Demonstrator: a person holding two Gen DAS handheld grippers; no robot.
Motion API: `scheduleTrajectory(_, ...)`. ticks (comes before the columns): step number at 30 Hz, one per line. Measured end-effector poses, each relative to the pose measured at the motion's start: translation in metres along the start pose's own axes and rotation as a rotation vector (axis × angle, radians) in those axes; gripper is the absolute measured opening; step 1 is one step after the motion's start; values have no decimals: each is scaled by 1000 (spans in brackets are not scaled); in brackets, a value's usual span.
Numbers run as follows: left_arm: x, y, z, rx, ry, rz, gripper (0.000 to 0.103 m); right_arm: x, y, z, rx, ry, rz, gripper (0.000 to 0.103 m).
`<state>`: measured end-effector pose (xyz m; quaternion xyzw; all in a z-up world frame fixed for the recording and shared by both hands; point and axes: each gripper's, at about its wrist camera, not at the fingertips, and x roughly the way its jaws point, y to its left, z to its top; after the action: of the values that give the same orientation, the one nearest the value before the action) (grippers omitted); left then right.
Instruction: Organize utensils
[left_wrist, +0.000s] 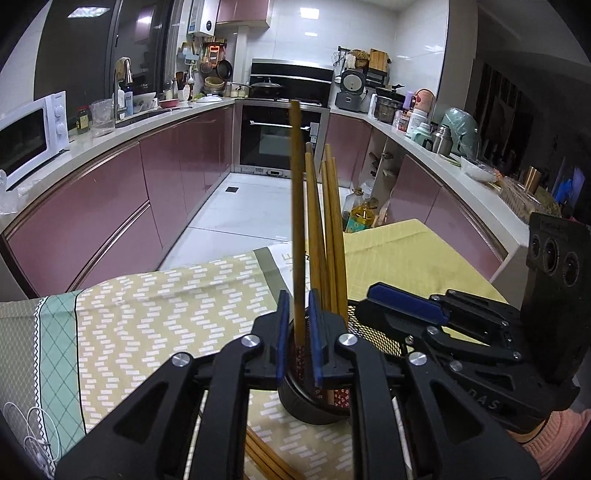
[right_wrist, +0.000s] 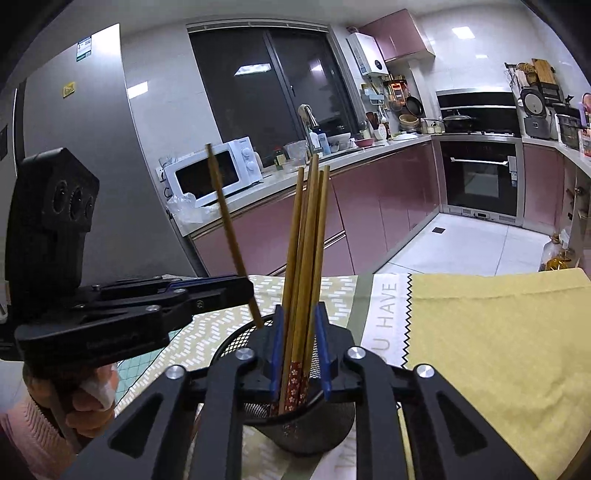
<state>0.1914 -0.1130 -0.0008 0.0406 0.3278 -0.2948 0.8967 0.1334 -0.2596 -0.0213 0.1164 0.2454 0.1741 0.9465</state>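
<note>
A black mesh holder (left_wrist: 314, 406) stands on the table cloth under both grippers. One wooden chopstick (left_wrist: 296, 184) stands in it between the blue pads of my left gripper (left_wrist: 299, 306), with a thin gap on each side, so the jaws are open. In the right wrist view this chopstick (right_wrist: 229, 229) leans left beside the left gripper (right_wrist: 243, 291). A bundle of chopsticks (right_wrist: 306, 240) with red patterned ends stands in the holder (right_wrist: 303, 432) between the pads of my right gripper (right_wrist: 299, 321), which do not press on it. The right gripper (left_wrist: 373, 295) also shows at the right of the left wrist view.
Loose chopsticks (left_wrist: 266, 458) lie on the patterned cloth (left_wrist: 147, 314) under the left gripper. A yellow cloth (right_wrist: 498, 332) covers the table's right part. Beyond the table edge are pink cabinets, a microwave (right_wrist: 218, 173) on the counter and oil bottles (left_wrist: 360, 218) on the floor.
</note>
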Motion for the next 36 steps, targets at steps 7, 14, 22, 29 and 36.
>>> scheduleTrajectory(7,-22,3,-5,-19,-41,-6,21,-12,7,-1,-14,-1,13,28)
scheduleTrajectory(14,-63,9,-30,-46,-106,47,37,-37,21,-7,-50,-10,66,39)
scheduleTrajectory(22,-94,17,-76,-59,-116,165,56,-45,48,-26,-122,66,152,44)
scheduleTrajectory(29,-83,29,-126,-91,11,207,57,-15,63,-58,-145,243,161,45)
scheduleTrajectory(36,-66,33,-159,-129,113,191,57,9,71,-79,-157,345,119,45)
